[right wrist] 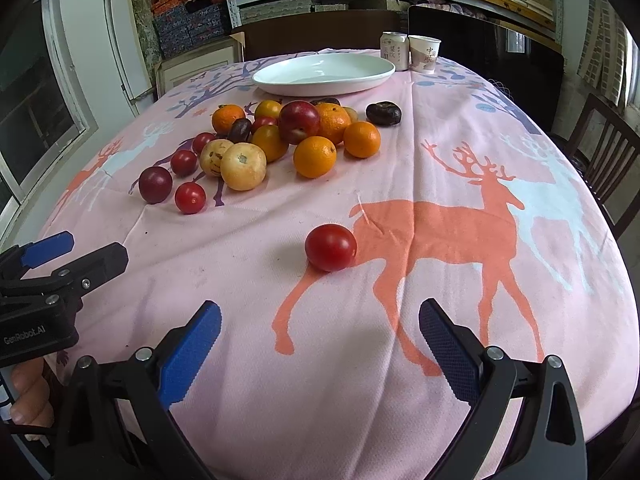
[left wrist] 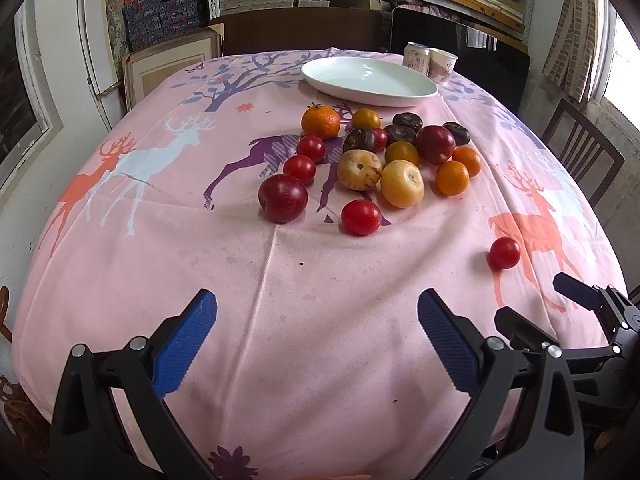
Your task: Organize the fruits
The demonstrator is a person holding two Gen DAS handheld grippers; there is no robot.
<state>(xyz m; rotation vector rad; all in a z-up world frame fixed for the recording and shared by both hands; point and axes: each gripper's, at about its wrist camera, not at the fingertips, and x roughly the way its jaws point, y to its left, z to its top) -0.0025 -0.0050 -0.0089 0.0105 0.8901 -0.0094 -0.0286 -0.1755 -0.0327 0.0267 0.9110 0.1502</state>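
Note:
A pile of fruit (left wrist: 400,152) lies mid-table on the pink deer cloth: oranges, red tomatoes, dark plums, yellow round fruits and dark brown ones; it also shows in the right wrist view (right wrist: 272,140). A white oval plate (left wrist: 370,80) (right wrist: 324,72) stands empty behind the pile. One red tomato (right wrist: 330,247) (left wrist: 504,253) lies apart, just ahead of my right gripper (right wrist: 320,340). My left gripper (left wrist: 318,336) is open and empty near the front edge, well short of the pile. My right gripper is open and empty.
A drink can (left wrist: 416,55) and a paper cup (left wrist: 442,65) stand behind the plate at the far edge. A wooden chair (left wrist: 580,156) stands at the right. Shelves with boxes fill the back wall.

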